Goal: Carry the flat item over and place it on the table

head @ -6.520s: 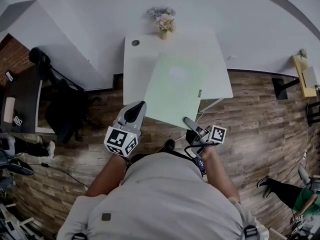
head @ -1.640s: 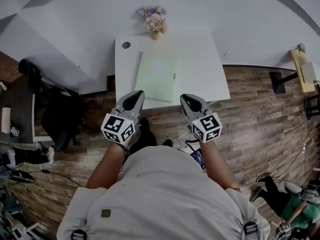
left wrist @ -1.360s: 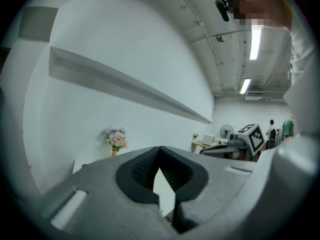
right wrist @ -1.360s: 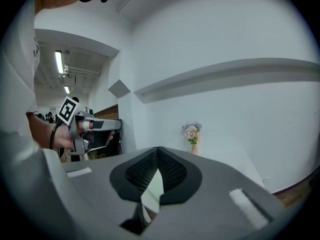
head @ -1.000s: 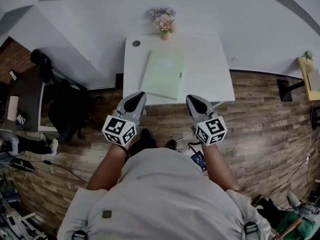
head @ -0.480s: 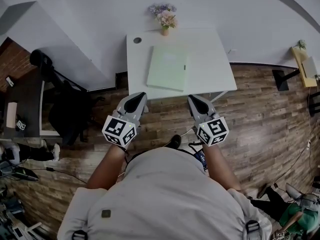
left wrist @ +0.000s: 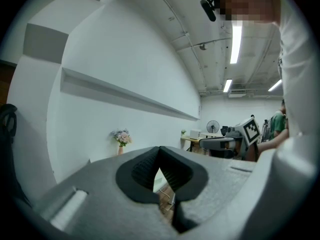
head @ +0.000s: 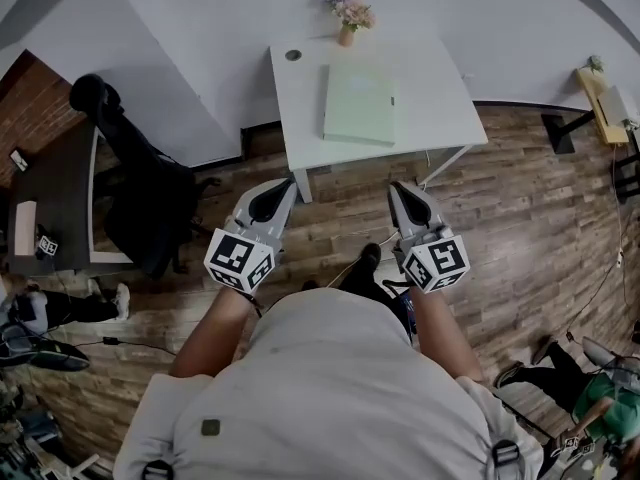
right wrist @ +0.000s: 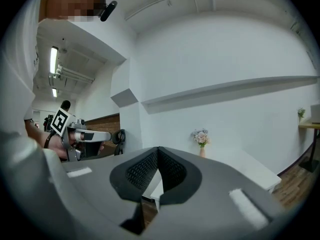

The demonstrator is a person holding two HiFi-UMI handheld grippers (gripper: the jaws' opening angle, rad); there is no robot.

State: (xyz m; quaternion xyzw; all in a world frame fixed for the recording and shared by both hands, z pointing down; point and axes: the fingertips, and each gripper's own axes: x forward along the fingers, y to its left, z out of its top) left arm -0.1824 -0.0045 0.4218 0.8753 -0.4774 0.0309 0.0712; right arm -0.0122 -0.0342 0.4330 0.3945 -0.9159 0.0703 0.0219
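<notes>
The flat item (head: 360, 105) is a pale green sheet lying flat on the white table (head: 298, 93), apart from both grippers. My left gripper (head: 283, 184) and right gripper (head: 399, 189) hover side by side over the wooden floor, well short of the table's near edge. Both are shut with nothing in them. In the left gripper view the dark pads (left wrist: 172, 171) meet at the tip of the left gripper (left wrist: 160, 151). The right gripper view shows the same for the right gripper (right wrist: 159, 151), with the table (right wrist: 250, 166) beyond it.
A vase of flowers (head: 347, 13) stands at the table's far edge against the white wall. A black office chair (head: 140, 198) and a dark desk (head: 50, 208) are at the left. A small yellow stand (head: 605, 118) is at the far right. A person's legs (head: 560, 368) show at the lower right.
The right gripper earlier held the green sheet's corner over the table; the sheet now lies flat there. Both grippers and the person have backed away, so the table sits farther off.
</notes>
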